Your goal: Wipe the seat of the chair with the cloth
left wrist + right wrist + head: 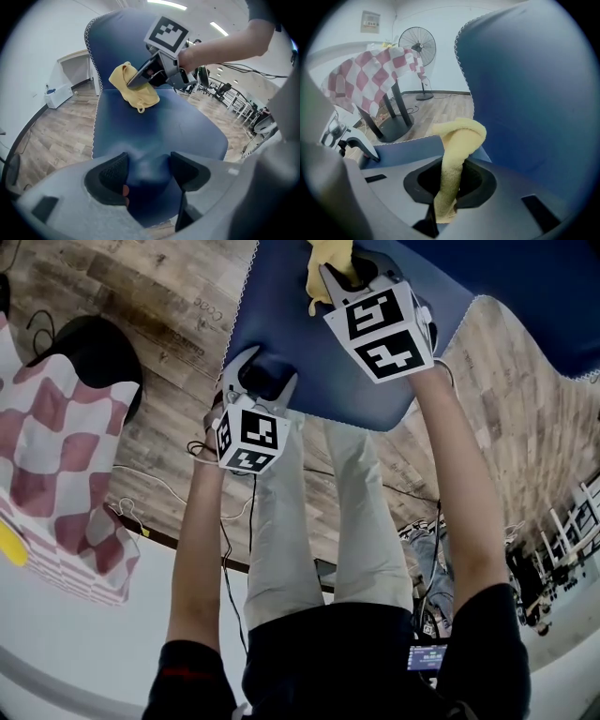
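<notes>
We see one cloth (328, 263), yellow, soft and towel-like, crumpled into a thick fold. It lies on the far part of the blue chair seat (281, 296), just before the backrest. The right tongs (349, 270) are clamped on it, and a strip of it runs down between their jaws while its bunched end presses on the seat. There is one chair, and its seat has a pale stitched edge. We count two tongs. The left tongs (260, 371) sit at the near left edge of the seat, jaws apart, with only blue seat between them. To the left stands one surface under a red-and-white checked cover (56, 456), and one fan (417, 44) stands beyond it.
</notes>
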